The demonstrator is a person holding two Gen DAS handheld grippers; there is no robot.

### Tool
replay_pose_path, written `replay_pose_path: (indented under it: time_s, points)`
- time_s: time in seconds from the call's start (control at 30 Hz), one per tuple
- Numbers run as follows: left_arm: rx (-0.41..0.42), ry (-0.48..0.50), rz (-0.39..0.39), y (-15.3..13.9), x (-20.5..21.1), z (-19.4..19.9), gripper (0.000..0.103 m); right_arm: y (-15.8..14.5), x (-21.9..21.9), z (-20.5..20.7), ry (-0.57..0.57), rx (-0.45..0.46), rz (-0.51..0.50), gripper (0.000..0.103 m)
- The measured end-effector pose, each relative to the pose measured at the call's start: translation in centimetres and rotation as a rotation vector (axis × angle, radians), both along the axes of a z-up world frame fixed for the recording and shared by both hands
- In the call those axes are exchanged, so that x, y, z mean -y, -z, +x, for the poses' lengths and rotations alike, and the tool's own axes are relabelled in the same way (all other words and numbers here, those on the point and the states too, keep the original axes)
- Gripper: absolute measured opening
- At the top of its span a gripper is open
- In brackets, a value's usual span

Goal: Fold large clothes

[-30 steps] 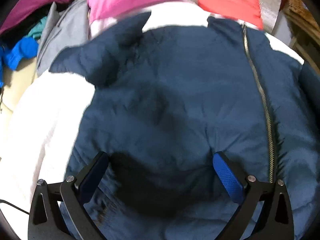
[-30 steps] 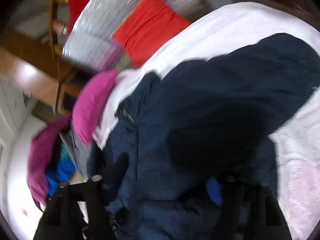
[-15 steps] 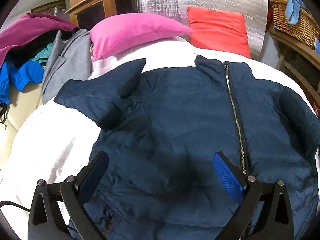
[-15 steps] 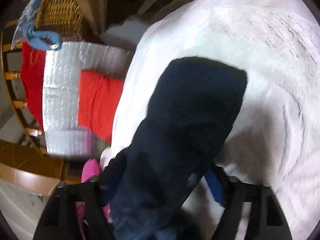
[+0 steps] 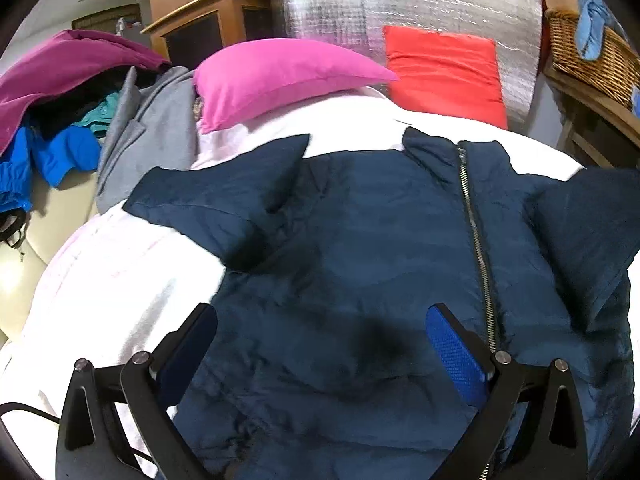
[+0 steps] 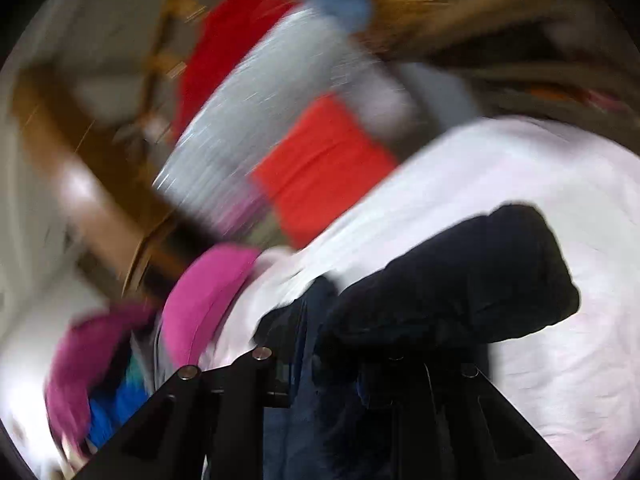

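Your right tongs (image 6: 340,376) are closing on the jacket (image 5: 360,260) sleeve, left tongs (image 5: 320,336) spread; jacket flat on bed (image 5: 120,280), folding barely begun.

- A pink pillow (image 5: 280,76) is lying at the far end of the white bed (image 5: 120,280).
- A red pillow (image 5: 444,72) is leaning on a shiny silver sheet (image 5: 400,4).
- Purple, blue and grey clothes (image 5: 72,120) are sitting in a pile on the left.
- A woven basket (image 5: 592,56) is sitting on the right, with a blue cloth (image 5: 592,28) hanging over its edge.
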State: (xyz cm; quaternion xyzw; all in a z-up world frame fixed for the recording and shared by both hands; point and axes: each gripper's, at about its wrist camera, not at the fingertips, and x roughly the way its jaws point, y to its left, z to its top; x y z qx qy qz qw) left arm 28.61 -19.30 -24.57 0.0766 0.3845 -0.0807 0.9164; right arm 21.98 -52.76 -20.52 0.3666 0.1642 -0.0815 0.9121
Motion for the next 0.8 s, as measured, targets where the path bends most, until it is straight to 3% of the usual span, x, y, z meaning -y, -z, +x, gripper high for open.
replay_pose_path:
  time_s: [0.13, 0.27, 0.33, 0.4, 0.53, 0.63, 0.7, 0.8]
  points:
    - [-0.005, -0.053, 0.0, -0.2, -2.0, 0.7, 0.103, -0.1, -7.0, 4.4, -0.258, -0.005, -0.046, 0.023]
    - [-0.02, -0.111, -0.017, -0.2, -4.0, 1.9, 0.103, 3.7, -11.7, 6.9, -0.45, -0.119, 0.025, 0.024]
    - [-0.03, -0.134, -0.034, -0.2, -5.0, 2.3, 0.103, 6.0, -13.7, 8.9, -0.546, -0.232, 0.091, 0.037]
    - [-0.035, -0.148, -0.051, -0.3, -5.6, 2.6, 0.103, 7.7, -14.1, 8.7, -0.586, -0.299, 0.129, 0.071]
    - [-0.033, -0.114, -0.076, -0.6, -5.3, 2.5, 0.103, 6.6, -12.3, 6.5, -0.669, -0.245, 0.188, 0.072]
    - [-0.021, -0.039, -0.101, -0.8, -3.6, 1.8, 0.103, 4.4, -8.8, 3.5, -0.655, -0.137, 0.195, 0.078]
    - [-0.012, 0.01, -0.116, -0.9, -2.4, 1.4, 0.103, 3.4, -6.4, 1.5, -0.539, -0.103, 0.153, 0.079]
    - [-0.035, 0.061, -0.13, -0.6, -0.6, 1.6, 0.103, 3.5, -1.8, -0.9, -0.268, -0.149, 0.068, 0.079]
